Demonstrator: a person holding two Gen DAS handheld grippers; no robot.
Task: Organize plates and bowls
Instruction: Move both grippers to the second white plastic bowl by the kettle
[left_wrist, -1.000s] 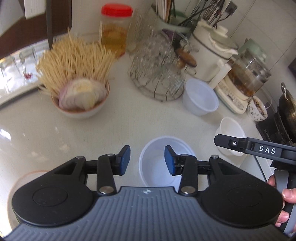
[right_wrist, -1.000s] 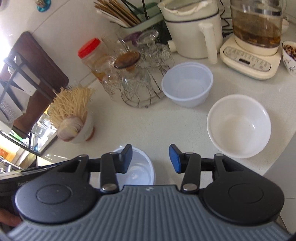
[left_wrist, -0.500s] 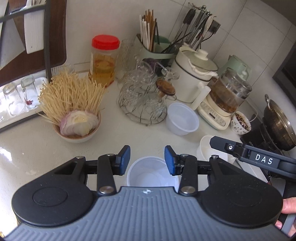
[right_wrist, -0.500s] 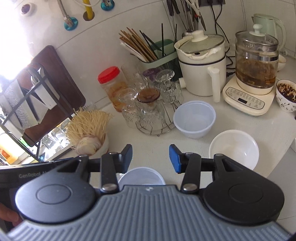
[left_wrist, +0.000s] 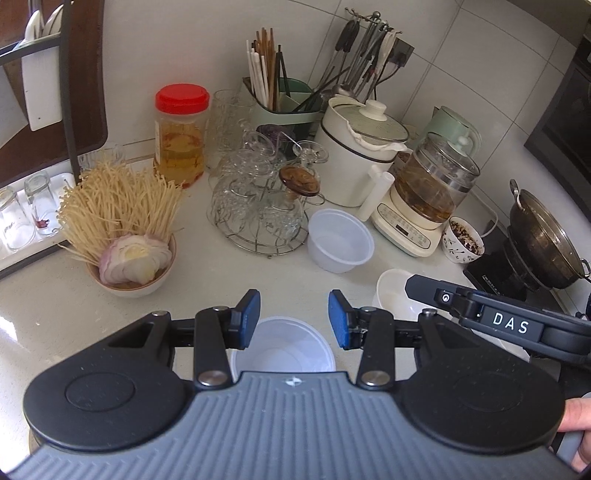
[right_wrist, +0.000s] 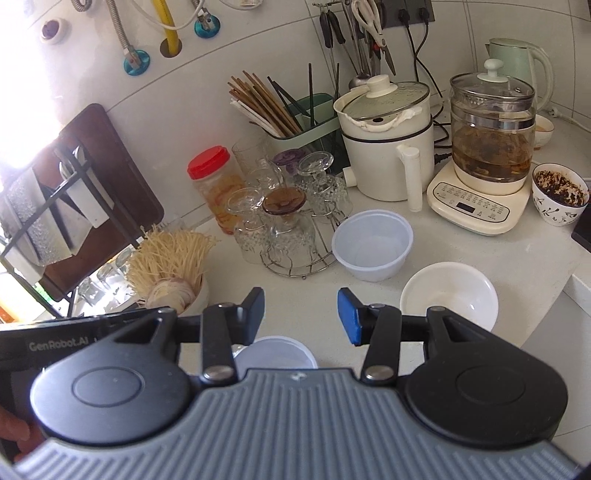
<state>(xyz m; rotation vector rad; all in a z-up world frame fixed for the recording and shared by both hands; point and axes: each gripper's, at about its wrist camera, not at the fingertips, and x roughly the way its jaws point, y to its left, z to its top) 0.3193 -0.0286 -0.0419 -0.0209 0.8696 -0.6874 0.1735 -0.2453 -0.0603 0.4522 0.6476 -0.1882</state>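
The left tongs (left_wrist: 293, 317) stand open with nothing between the blue pads, held above a translucent plastic bowl (left_wrist: 282, 345) that sits on the white table (left_wrist: 207, 273) right beneath them. The right tongs (right_wrist: 301, 315) are open too and empty (the same plastic bowl shows just under their left finger). Farther out, a second plastic bowl (right_wrist: 371, 245) rests beside a wire rack of upturned glasses (right_wrist: 284, 225), and a white ceramic bowl (right_wrist: 448, 295) lies near it toward the table's edge, apart from both plastic ones. To the left stands a bowl of enoki mushrooms and sliced onion (left_wrist: 127, 236), with a red-lidded jar (left_wrist: 181, 134) behind it. Along the tiled wall are a chopstick holder (right_wrist: 306, 118), a white electric pot (right_wrist: 388, 142) and a glass kettle (right_wrist: 491, 138) on its base.
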